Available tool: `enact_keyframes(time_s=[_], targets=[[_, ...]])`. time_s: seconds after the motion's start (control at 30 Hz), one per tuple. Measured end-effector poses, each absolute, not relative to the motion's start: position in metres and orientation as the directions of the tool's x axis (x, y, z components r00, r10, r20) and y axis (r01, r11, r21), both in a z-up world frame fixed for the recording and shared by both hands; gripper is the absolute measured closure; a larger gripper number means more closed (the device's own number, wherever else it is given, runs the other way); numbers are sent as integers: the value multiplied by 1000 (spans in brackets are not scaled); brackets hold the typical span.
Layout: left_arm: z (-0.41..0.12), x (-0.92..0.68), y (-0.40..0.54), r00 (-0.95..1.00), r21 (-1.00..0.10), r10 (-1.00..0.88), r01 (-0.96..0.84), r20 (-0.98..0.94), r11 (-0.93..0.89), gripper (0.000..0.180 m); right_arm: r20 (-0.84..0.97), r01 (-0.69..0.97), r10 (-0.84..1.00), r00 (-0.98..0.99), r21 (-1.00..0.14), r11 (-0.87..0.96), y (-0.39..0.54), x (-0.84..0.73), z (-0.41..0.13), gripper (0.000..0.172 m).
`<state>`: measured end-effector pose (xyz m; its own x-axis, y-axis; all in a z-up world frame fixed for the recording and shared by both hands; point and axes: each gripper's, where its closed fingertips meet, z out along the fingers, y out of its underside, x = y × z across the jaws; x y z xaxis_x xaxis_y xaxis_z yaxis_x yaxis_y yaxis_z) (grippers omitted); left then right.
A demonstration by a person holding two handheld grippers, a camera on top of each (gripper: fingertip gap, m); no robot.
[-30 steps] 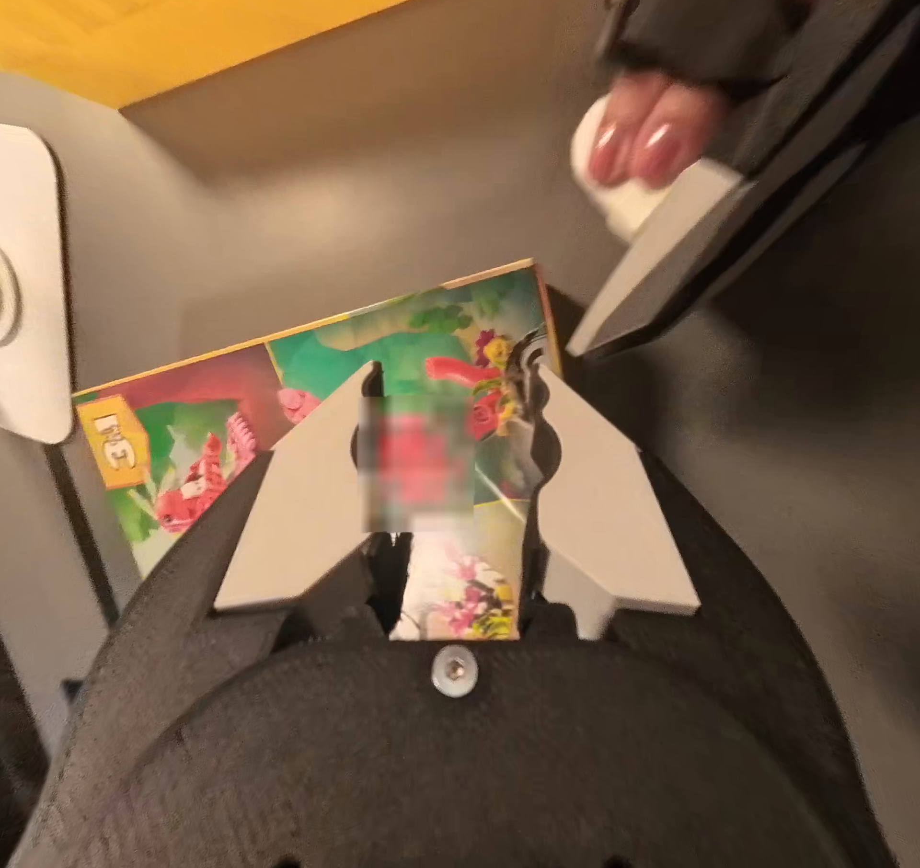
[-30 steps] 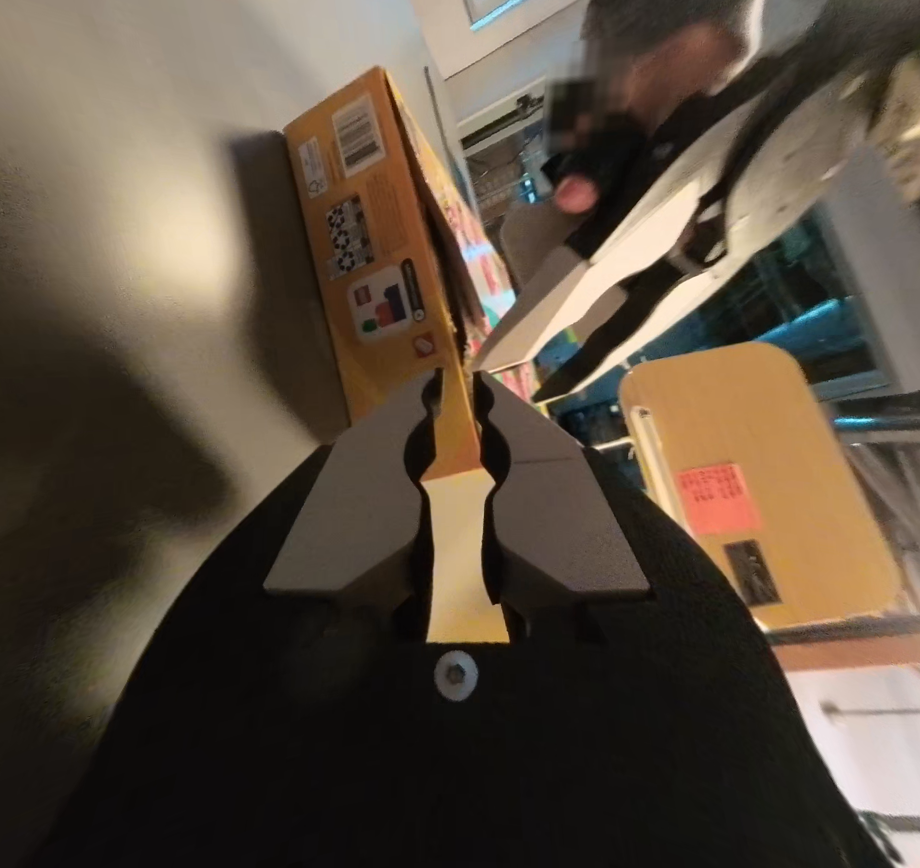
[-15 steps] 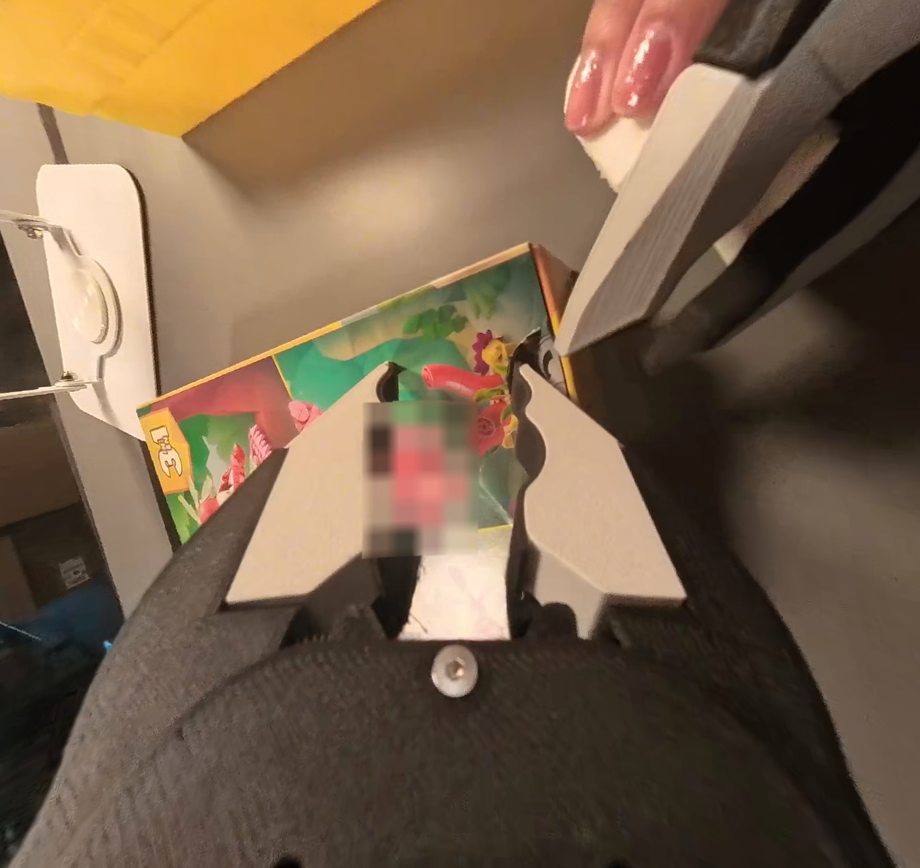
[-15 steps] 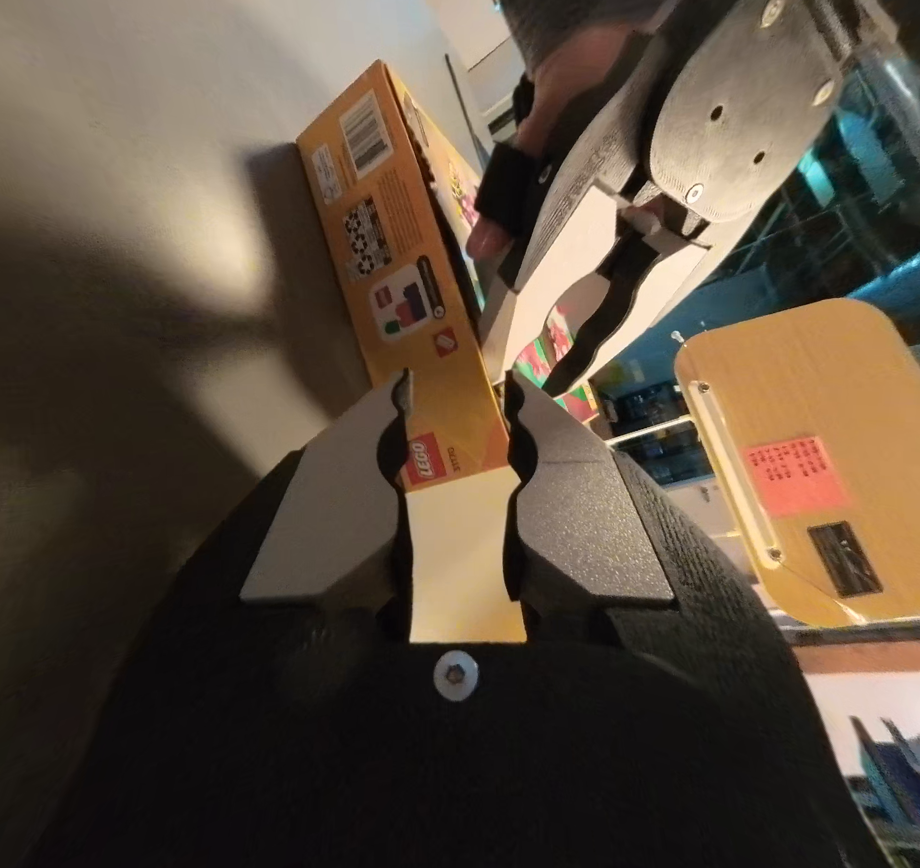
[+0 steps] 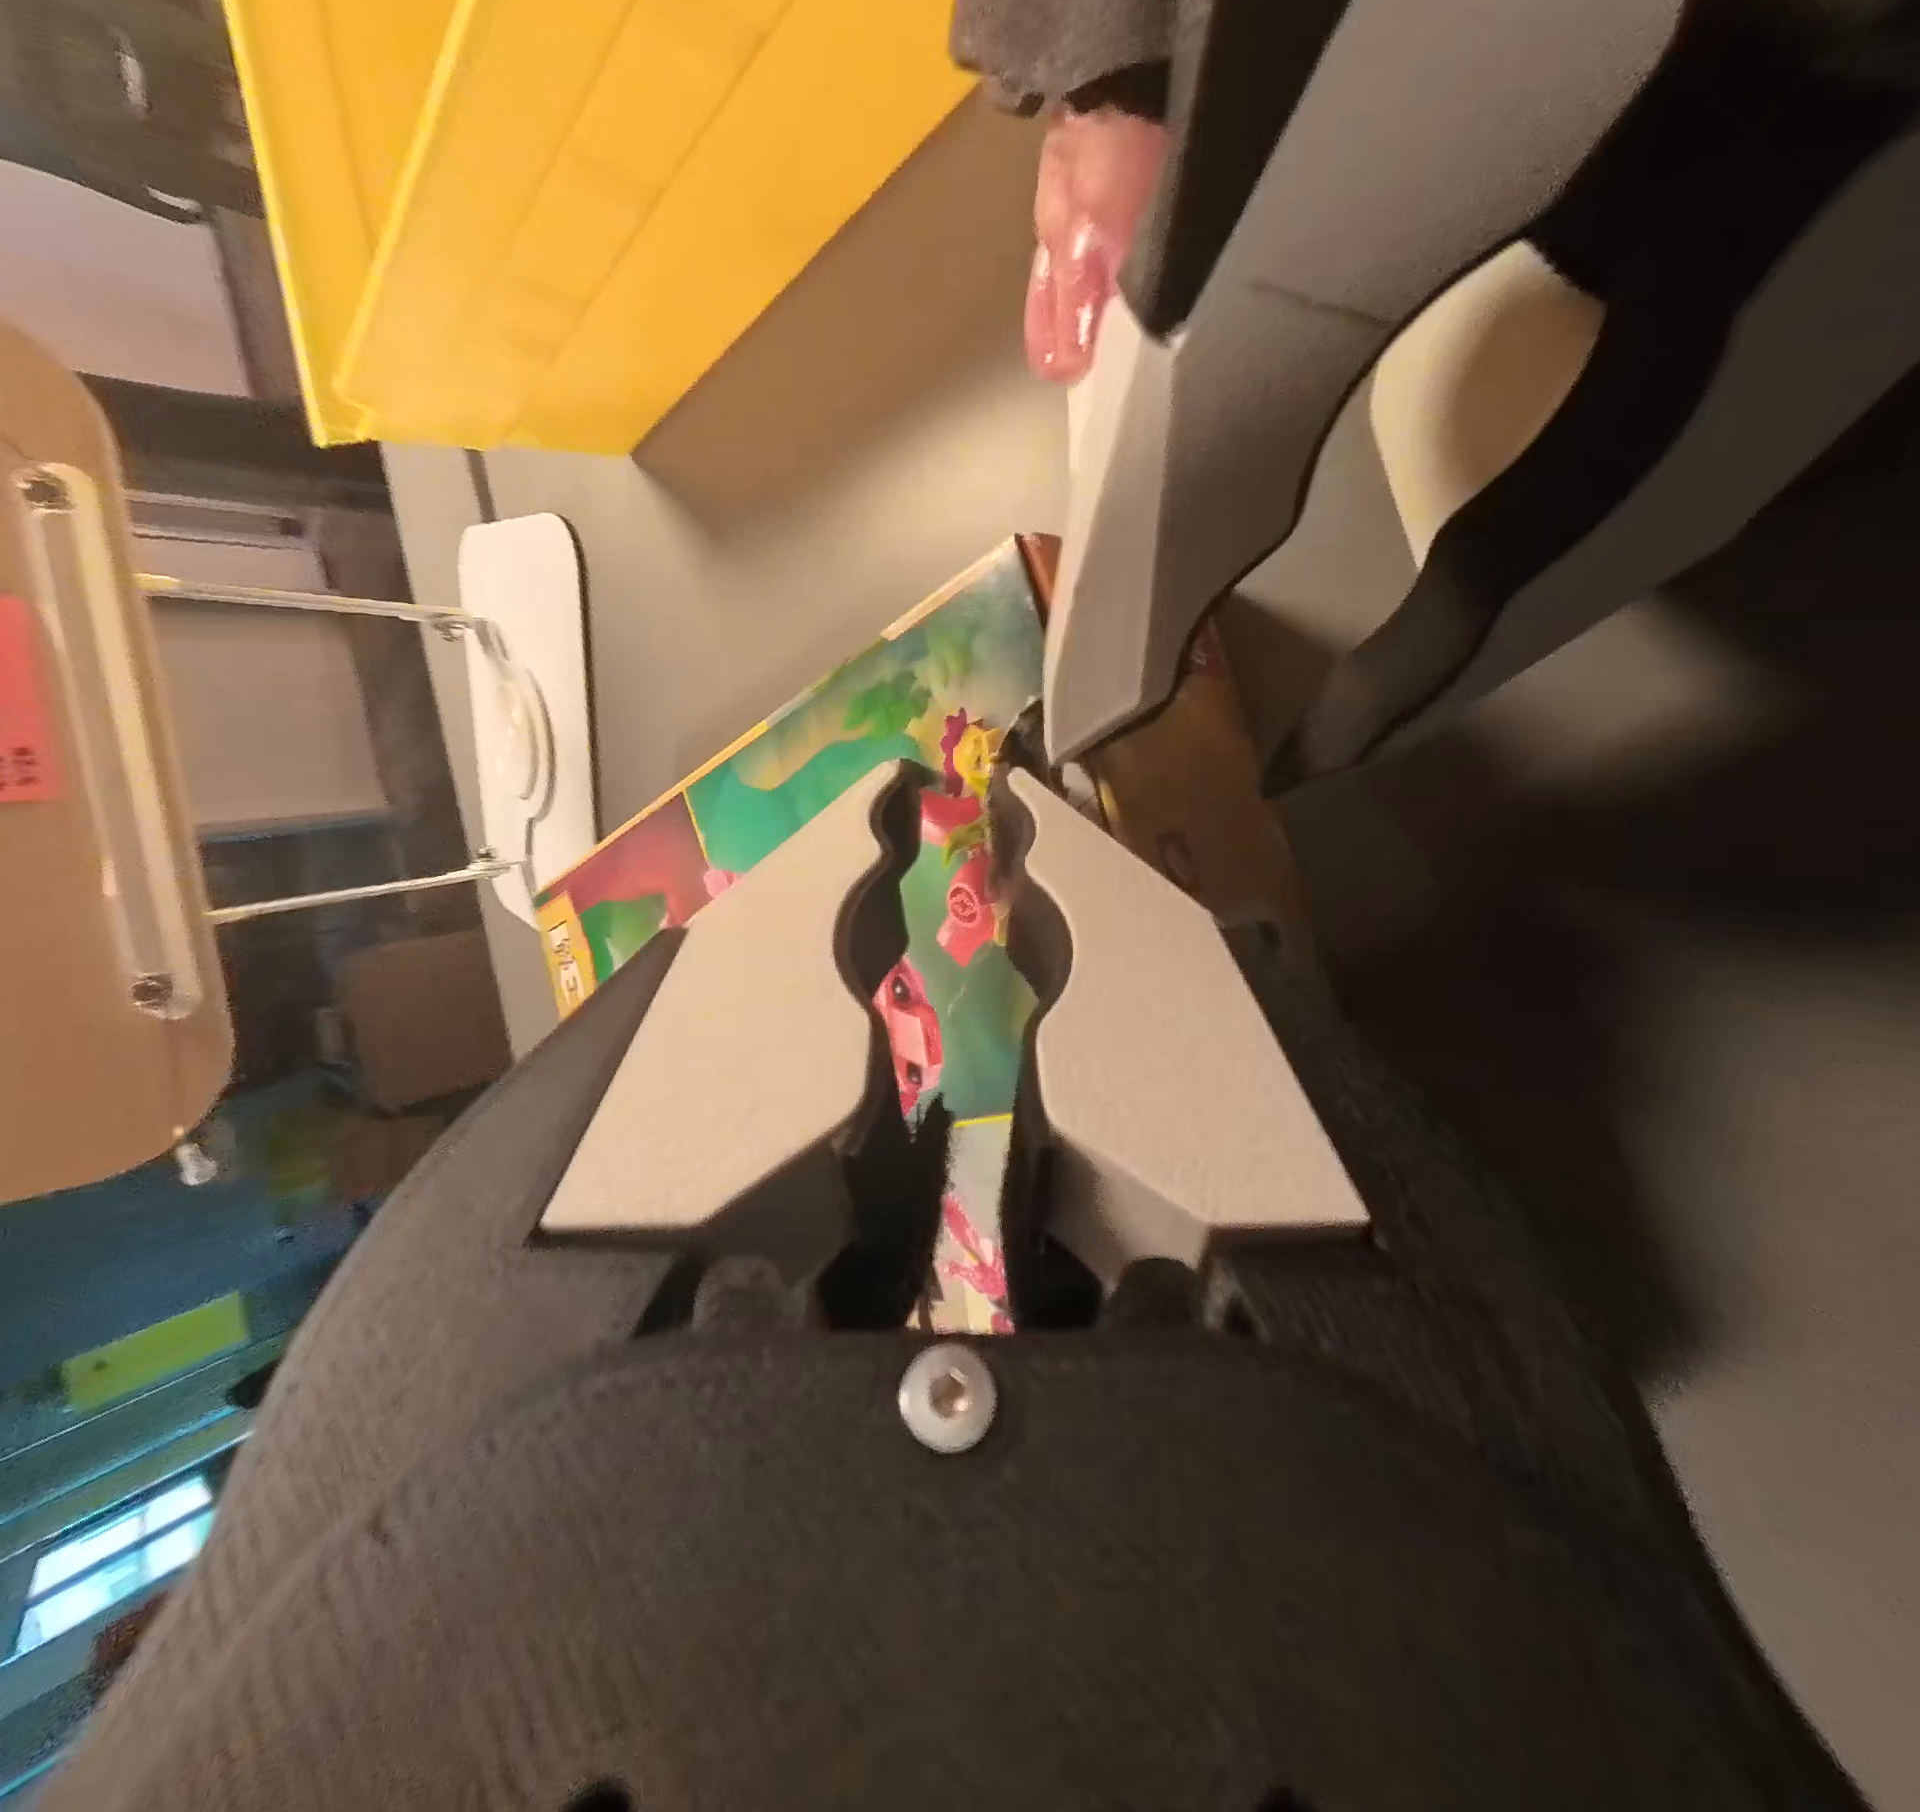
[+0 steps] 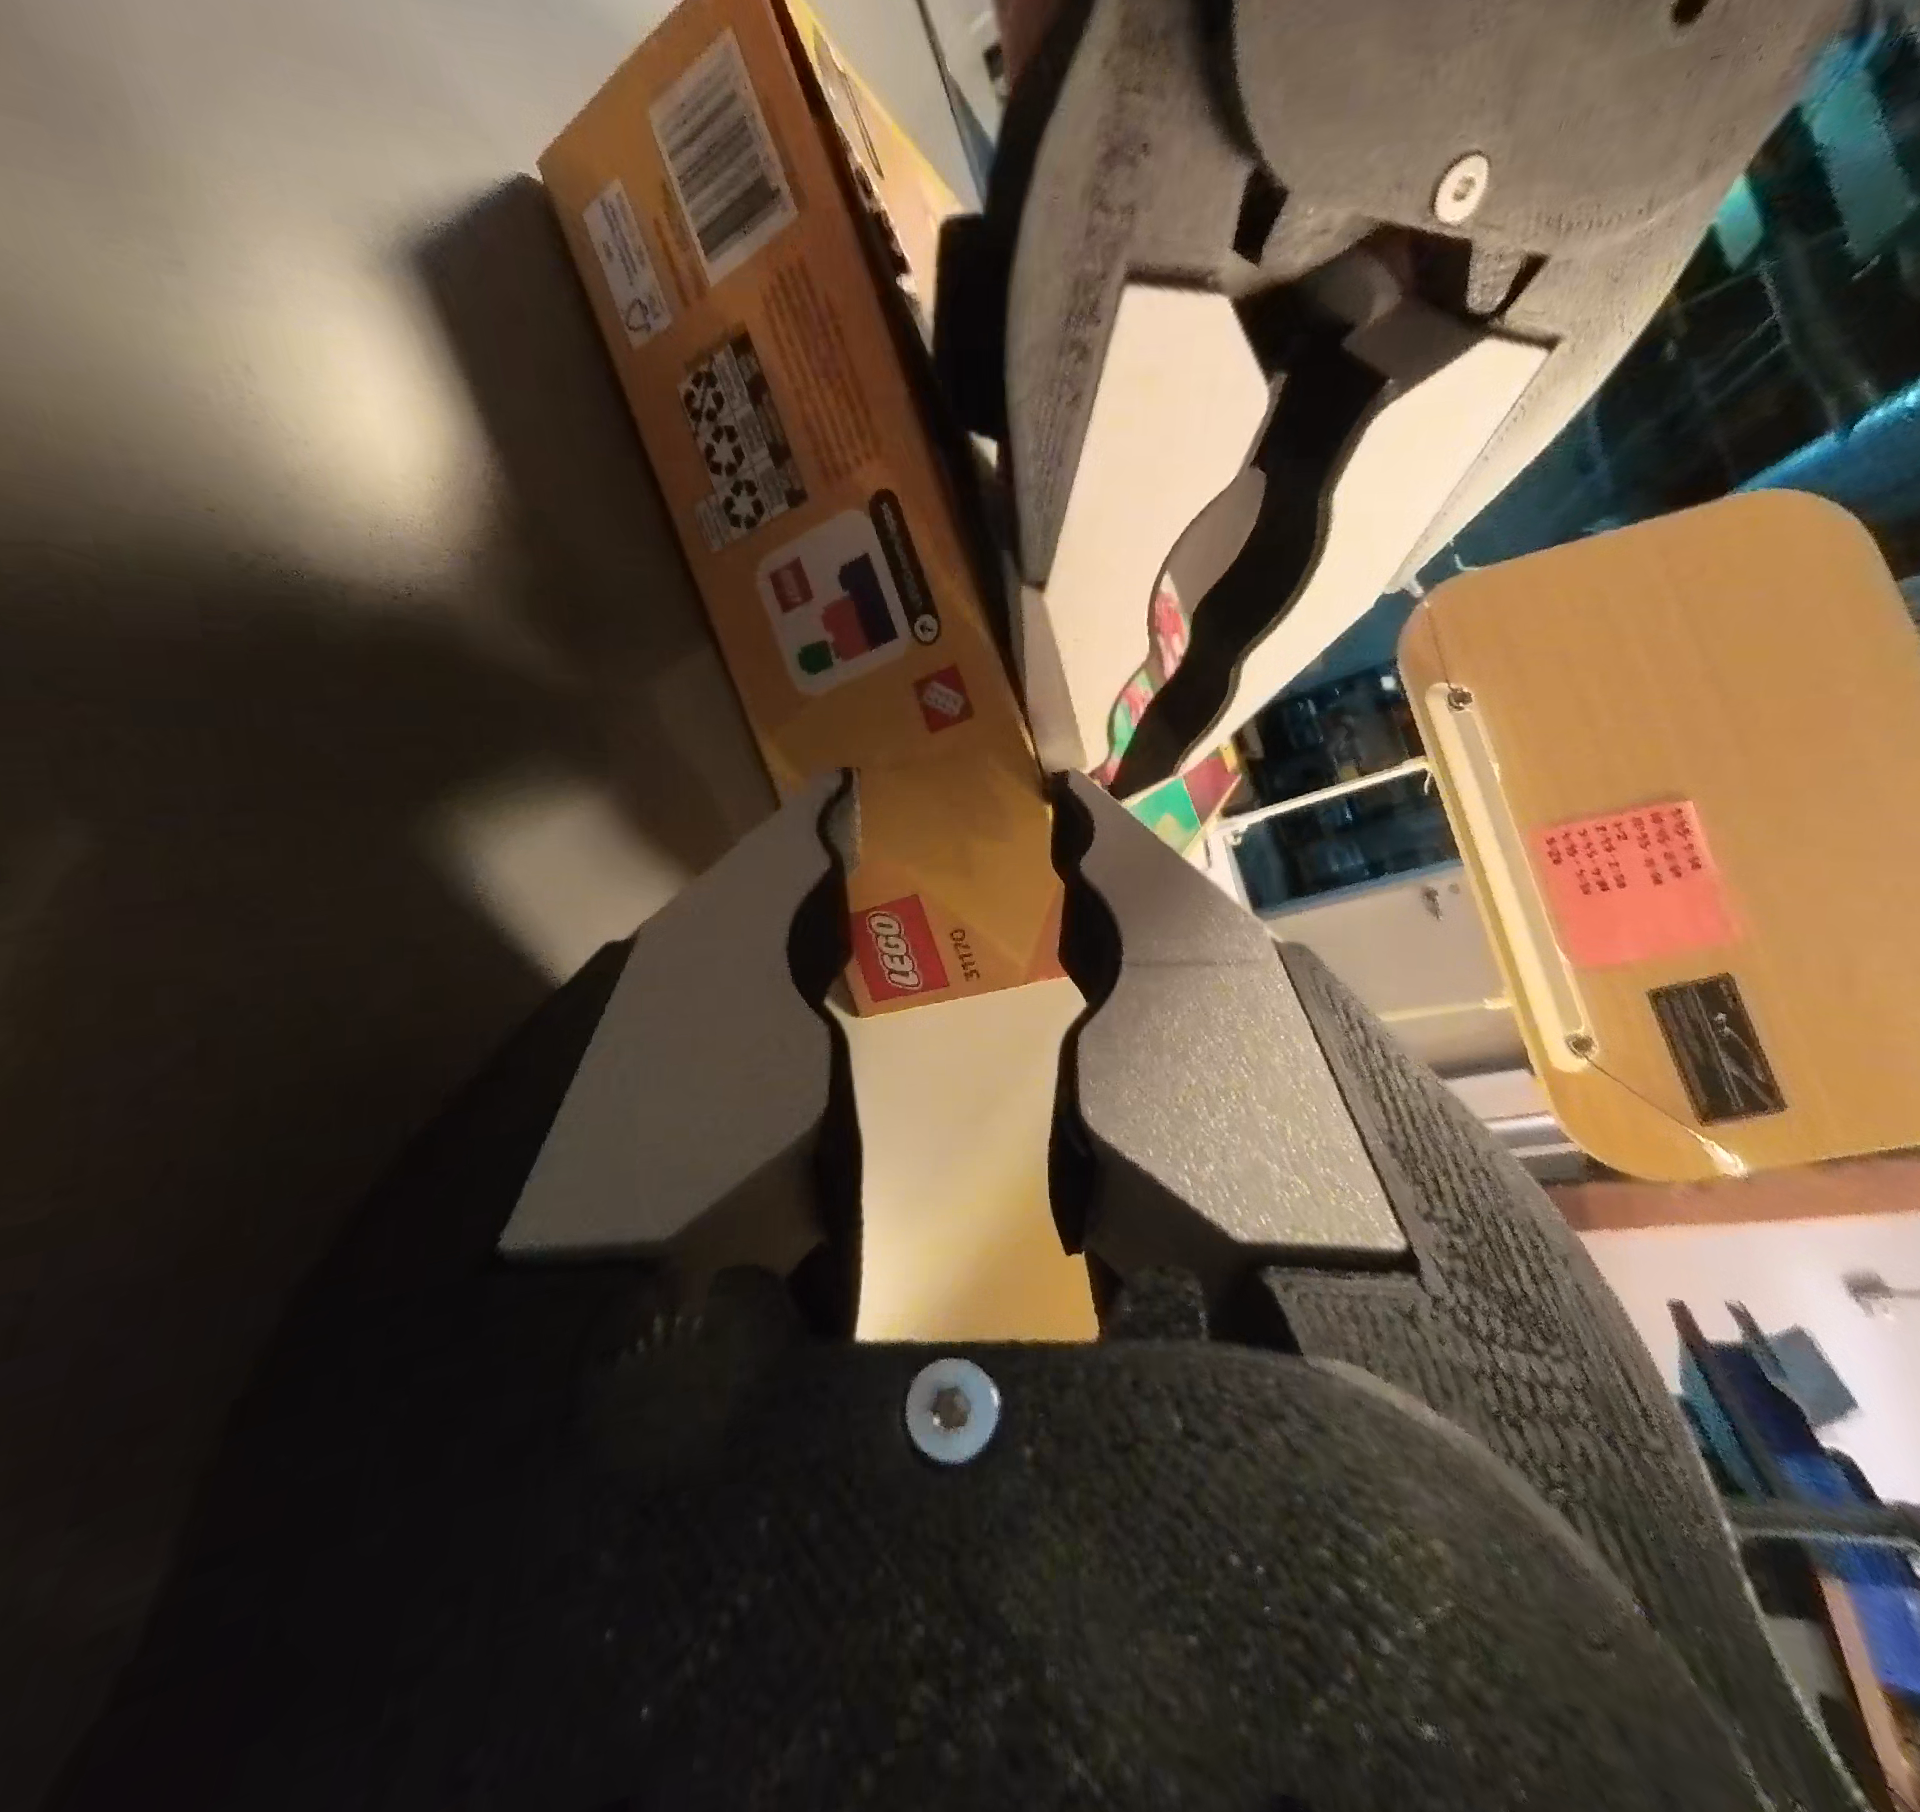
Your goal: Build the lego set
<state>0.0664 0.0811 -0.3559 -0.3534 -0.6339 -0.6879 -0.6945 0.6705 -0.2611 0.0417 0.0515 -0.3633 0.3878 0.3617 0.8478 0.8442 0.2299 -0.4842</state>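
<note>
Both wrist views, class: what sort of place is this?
Probably a stockroom or workshop: a toy box stands on a grey worktop, a yellow bin behind, blue storage racks beyond.

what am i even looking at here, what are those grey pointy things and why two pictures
These are two handheld grippers, each squeezed by a person's hand, not a robot arm. Each carries a camera looking forward along its own two grey fingers, so there is one picture per gripper.

The left gripper looks at the colourful picture side of a toy brick box. Its jaws are nearly closed by the box's corner; whether they pinch anything cannot be told. The other gripper and a person's fingers show top right, with a yellow container behind.

The right gripper has its jaws closed across the box's narrow orange edge, gripping it. The box stands on a grey surface.
</note>
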Motion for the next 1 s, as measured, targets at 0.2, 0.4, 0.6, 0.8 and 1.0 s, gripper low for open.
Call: enact_keyframes(time_s=[0.2, 0.4, 0.6, 0.8, 1.0], targets=[[-351, 66, 83, -271, -261, -546, -658, -793, 706, 174, 836, 854, 368, 407, -491, 171, 56, 41, -362, 139], [-349, 65, 85, -208, -298, -533, -639, -820, 709, 175, 781, 852, 452, 431, -518, 82, 61, 38, -363, 142], [-349, 63, 87, -192, -317, -539, -632, -820, 707, 176, 719, 812, 492, 492, -582, 38, 65, 39, -362, 151], [-347, 63, 88, -190, -277, -474, -607, -860, 745, 178, 665, 798, 553, 501, -603, 2, 66, 39, -361, 158], [-345, 64, 87, -185, -245, -421, -585, -888, 773, 178, 626, 779, 586, 514, -627, -13, 64, 39, -361, 160]])
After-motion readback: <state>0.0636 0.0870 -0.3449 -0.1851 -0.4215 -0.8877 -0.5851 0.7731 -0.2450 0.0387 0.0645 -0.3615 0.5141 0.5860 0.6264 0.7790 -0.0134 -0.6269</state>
